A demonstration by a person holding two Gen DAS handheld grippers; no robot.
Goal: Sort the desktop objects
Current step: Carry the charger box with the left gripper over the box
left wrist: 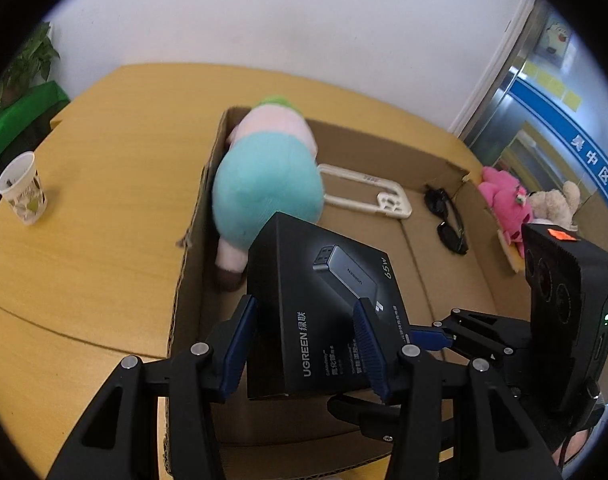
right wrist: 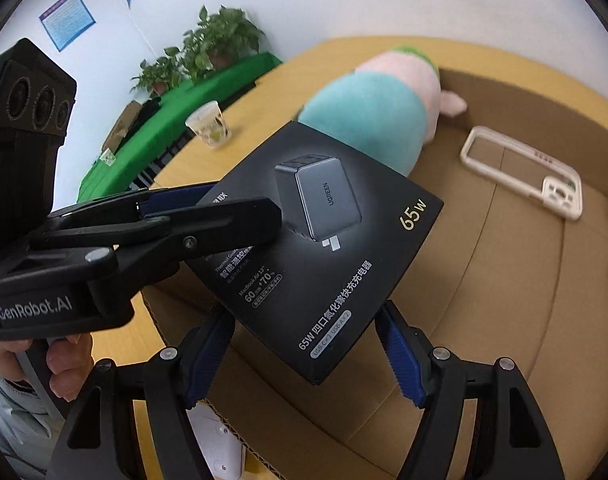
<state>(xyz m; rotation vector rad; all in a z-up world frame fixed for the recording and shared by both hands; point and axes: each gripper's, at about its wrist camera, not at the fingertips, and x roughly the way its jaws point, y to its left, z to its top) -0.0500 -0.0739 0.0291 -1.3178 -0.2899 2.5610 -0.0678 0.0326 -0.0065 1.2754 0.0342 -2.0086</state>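
Tongs of the left hand (left wrist: 305, 334) were clamped on the black charger box (left wrist: 323, 304), which hung above the near end of the cardboard box (left wrist: 192, 248) on the worktop (left wrist: 96, 208). The right tongs (right wrist: 304, 354) stood apart around its corner, seemingly without touching. The placing step seemed in hand; next the charger box should go down beside the plush toy (left wrist: 268, 192), then be released.

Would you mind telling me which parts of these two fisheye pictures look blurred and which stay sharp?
Left wrist view: the plush toy is smeared, while the charger box print reads crisply. Right wrist view: again the toy is soft, box text sharp; the table edge bows with fisheye distortion.
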